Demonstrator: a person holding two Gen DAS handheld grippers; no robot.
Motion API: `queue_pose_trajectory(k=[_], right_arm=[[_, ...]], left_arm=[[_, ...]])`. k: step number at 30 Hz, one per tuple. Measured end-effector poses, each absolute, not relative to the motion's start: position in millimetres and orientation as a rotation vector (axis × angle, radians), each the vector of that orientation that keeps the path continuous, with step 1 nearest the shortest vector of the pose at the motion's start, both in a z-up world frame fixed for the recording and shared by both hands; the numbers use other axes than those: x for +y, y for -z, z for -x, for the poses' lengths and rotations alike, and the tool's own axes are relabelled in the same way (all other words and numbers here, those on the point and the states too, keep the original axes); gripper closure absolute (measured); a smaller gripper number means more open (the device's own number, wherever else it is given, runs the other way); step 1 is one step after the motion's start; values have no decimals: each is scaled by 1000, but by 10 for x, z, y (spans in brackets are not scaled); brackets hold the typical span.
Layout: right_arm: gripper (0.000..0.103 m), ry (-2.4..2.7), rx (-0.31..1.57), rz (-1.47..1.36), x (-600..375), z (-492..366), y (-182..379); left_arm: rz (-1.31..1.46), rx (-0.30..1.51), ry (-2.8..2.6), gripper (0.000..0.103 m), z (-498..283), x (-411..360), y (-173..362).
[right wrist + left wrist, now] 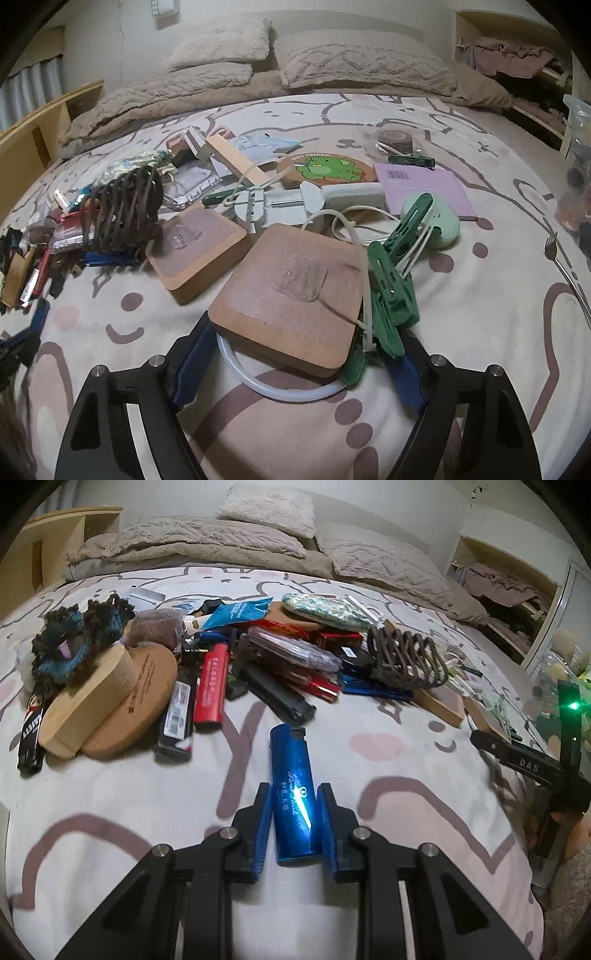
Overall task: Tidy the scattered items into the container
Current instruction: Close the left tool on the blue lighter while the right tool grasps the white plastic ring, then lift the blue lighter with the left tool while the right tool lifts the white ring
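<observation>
My left gripper (pixel 293 794) is shut on a blue lighter (pixel 291 775) and holds it just over the patterned bedsheet (pixel 110 812). Behind it lies a heap of scattered items: a red lighter (pixel 211 686), a black lighter (pixel 177 716), round wooden pieces (pixel 122 705), a dark knitted item (pixel 70 646) and a brown wire basket (pixel 404 657). My right gripper (pixel 299 332) is open, its fingers on either side of a square brown wooden block (pixel 291 299), with green clothes pegs (pixel 391 291) by the right finger. The wire basket also shows in the right wrist view (pixel 122 210).
A second wooden block (pixel 195 247), a white cable (pixel 343 221), a pink booklet (pixel 424 188), a green cartoon coaster (pixel 325 168) and a fork (pixel 554 251) lie on the bed. Pillows (pixel 354 62) sit at the back. Shelves stand at both sides.
</observation>
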State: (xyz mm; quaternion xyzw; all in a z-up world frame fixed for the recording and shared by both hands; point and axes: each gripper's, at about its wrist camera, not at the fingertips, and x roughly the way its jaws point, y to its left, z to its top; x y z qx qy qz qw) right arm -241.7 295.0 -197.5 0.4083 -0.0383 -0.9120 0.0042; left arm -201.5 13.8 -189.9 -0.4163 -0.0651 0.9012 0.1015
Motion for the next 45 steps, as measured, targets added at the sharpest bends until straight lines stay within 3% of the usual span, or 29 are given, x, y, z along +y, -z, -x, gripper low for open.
queue_pose_trajectory(k=[16, 31, 34, 45], right_arm=[[19, 2757, -360, -1240, 2970, 1620, 1848], [19, 2704, -180, -1251, 2626, 961, 1844], [19, 2703, -150, -1250, 2584, 891, 1841], [19, 2692, -66, -1245, 2448, 663, 1831]], left_arm=[[1239, -208, -2660, 79, 1626, 215, 1881], [1254, -104, -2689, 79, 1208, 344, 1856], [1254, -91, -2703, 84, 1103, 343, 1856], [1273, -133, -2689, 88, 994, 270, 1821]])
